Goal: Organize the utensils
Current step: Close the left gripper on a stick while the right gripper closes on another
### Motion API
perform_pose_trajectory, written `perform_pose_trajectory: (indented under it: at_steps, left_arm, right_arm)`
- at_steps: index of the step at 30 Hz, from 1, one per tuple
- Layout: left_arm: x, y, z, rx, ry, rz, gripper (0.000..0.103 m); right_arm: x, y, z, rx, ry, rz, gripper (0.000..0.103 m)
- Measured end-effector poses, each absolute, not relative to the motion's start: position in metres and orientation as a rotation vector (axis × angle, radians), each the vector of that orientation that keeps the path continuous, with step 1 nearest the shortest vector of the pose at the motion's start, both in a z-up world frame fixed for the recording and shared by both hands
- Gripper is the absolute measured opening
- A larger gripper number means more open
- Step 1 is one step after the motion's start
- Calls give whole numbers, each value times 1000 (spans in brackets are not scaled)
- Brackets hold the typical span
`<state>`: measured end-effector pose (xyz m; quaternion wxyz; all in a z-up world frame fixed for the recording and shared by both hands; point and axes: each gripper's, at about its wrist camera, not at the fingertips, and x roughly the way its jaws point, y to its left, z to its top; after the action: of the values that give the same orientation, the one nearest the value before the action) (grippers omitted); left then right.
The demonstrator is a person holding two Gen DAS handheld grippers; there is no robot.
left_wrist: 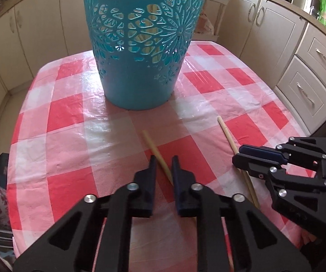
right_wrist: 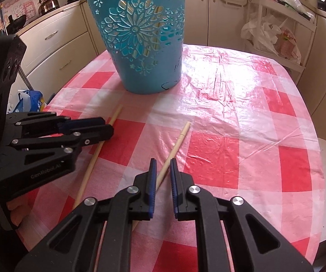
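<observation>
Already in the basket [left_wrist: 140, 45]: pale sticks show through its cut-outs, likely chopsticks put away.
Left on the table [right_wrist: 242, 117]: two chopsticks, near each other, in front of the basket.
Left gripper [left_wrist: 164, 163]: fingers closed on the left chopstick [left_wrist: 154, 149].
Right gripper [right_wrist: 163, 167]: fingers closed on the right chopstick [right_wrist: 176, 145].
Remaining: lift both, drop them into the basket.

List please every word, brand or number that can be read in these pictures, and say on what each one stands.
"CenRobot.AI": on the side of the left gripper, right wrist view.
Red signs on wall stickers behind the kettle: too blurred.
Print on the plastic bag: too blurred.
</observation>
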<state>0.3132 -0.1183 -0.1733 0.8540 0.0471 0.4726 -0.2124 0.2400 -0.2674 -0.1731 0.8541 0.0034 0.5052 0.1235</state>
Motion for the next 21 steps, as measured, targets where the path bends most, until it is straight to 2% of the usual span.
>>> perform_pose_trajectory:
  at_steps: [9, 13, 21]
  left_arm:
    - [313, -120, -172, 153, 1037, -442, 12]
    - [310, -116, -170, 105, 1032, -470, 4]
    - [287, -80, -128, 0, 884, -497, 4]
  right_arm:
    - [243, -265, -173, -7, 1065, 276, 13]
    - [240, -258, -173, -47, 1060, 290, 8]
    - [244, -272, -174, 66, 1072, 297, 6]
